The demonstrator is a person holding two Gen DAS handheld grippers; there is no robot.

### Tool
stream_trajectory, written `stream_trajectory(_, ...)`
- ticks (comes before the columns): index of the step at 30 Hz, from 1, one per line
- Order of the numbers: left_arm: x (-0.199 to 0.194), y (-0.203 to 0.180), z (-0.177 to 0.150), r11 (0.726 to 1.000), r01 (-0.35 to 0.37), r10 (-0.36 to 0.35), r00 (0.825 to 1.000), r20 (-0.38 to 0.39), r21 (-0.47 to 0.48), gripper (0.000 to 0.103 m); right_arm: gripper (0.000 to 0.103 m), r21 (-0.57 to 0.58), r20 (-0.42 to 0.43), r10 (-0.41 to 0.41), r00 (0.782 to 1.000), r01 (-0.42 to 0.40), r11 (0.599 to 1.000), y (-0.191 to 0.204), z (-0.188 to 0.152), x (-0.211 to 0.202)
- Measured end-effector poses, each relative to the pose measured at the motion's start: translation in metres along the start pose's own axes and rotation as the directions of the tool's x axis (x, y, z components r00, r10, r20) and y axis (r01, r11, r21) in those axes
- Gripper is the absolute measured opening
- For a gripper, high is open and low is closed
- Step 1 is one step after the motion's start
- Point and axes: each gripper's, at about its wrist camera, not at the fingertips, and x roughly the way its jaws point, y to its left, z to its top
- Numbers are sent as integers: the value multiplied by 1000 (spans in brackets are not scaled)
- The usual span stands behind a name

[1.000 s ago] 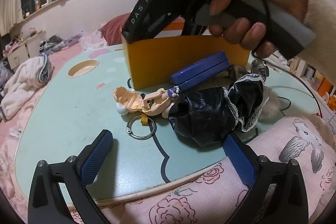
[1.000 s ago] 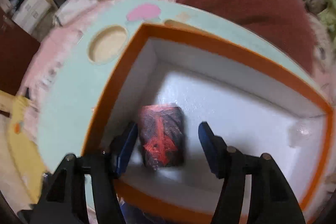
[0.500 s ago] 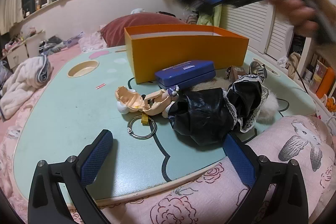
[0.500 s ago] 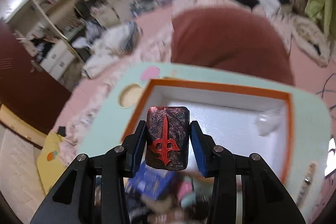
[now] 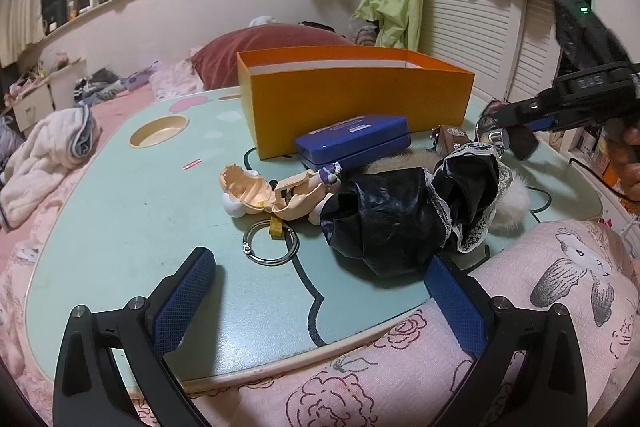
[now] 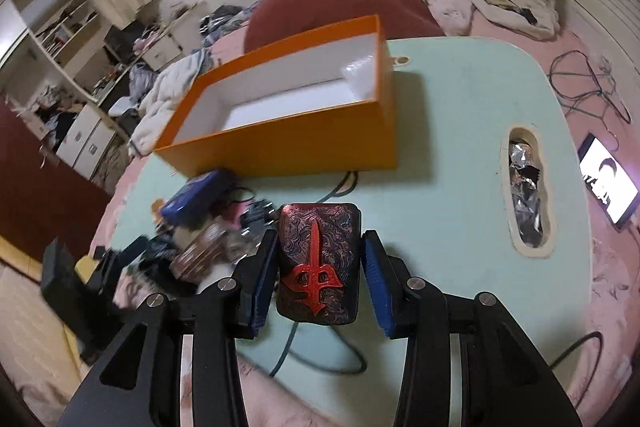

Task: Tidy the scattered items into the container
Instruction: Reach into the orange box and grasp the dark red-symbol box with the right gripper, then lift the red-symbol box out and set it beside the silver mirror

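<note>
Orange box [image 6: 280,143] is sitting empty at the table's [image 6: 460,131] far side while the right gripper [image 6: 318,279] is clamping a red-marked case [image 6: 318,263]; the left gripper [image 5: 316,303] is gaping wide, empty.

- Orange box [image 6: 280,143]: open, white inside, upright on the tabletop [image 6: 460,155].
- Dark case with red emblem [image 6: 318,263]: clamped in the right tool [image 6: 320,279].
- Blue tin [image 5: 354,143]: beside the box.

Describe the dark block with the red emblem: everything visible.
The block is a rounded rectangular slab, dark with purplish swirled relief and a raised red sword-like emblem. It looks like moulded resin or metal. The right gripper clamps it upright between blue pads on both long sides, held above the mint table, outside the orange box.
</note>
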Motion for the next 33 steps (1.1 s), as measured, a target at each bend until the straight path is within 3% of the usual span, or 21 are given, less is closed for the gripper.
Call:
stream_trajectory(4, 0, 0, 0, 1000, 0, 0, 1000, 0, 0, 103, 44, 4, 9, 17, 1000, -17, 1000, 3, 5, 11)
stream_trajectory(6, 0, 0, 0, 1000, 0, 0, 1000, 0, 1, 103, 44, 19, 88, 54, 995, -55, 998, 4, 7, 6)
stream_trajectory(9, 0, 0, 0, 1000, 0, 0, 1000, 0, 1, 103, 57, 38, 179, 106, 978, -115, 993, -3, -1, -13)
stream_trajectory(11, 0, 0, 0, 1000, 0, 0, 1000, -1, 1, 103, 57, 16, 183, 107, 977, -112, 994, -7, -9, -22)
stream_trajectory(15, 0, 0, 0, 1000, 0, 0, 1000, -1, 1, 103, 57, -100, 178, 22, 984, -4, 995, 4, -50, -32)
stream_trajectory(19, 0, 0, 0, 1000, -2, 2, 1000, -3, 1, 103, 59, -205, 145, -10, 989, 40, 978, 21, -76, -14)
stream_trajectory(21, -1, 0, 0, 1000, -9, 9, 1000, 2, 0, 103, 75, -292, 225, -107, 968, 172, 941, 36, -88, -1)
stream_trajectory(23, -4, 2, -1, 1000, -14, 14, 1000, 8, -9, 103, 78, -335, 272, -166, 948, 255, 907, 47, -93, 7)
stream_trajectory(25, -11, 4, -1, 1000, -3, 3, 999, 32, -14, 102, 78, -329, 264, -162, 951, 247, 911, 47, -90, 8)
stream_trajectory(28, -33, 4, 13, 999, 52, -53, 993, 106, 10, 88, 83, -304, 267, -146, 953, 227, 925, 39, -88, 6)
stream_trajectory(31, -52, -5, 50, 994, 98, -105, 980, 168, 49, 86, 84, -305, 272, -148, 951, 231, 924, 40, -88, 6)
stream_trajectory(33, -52, -16, 86, 985, 158, -168, 974, 151, 74, 85, 84, -307, 273, -149, 950, 233, 923, 40, -89, 6)
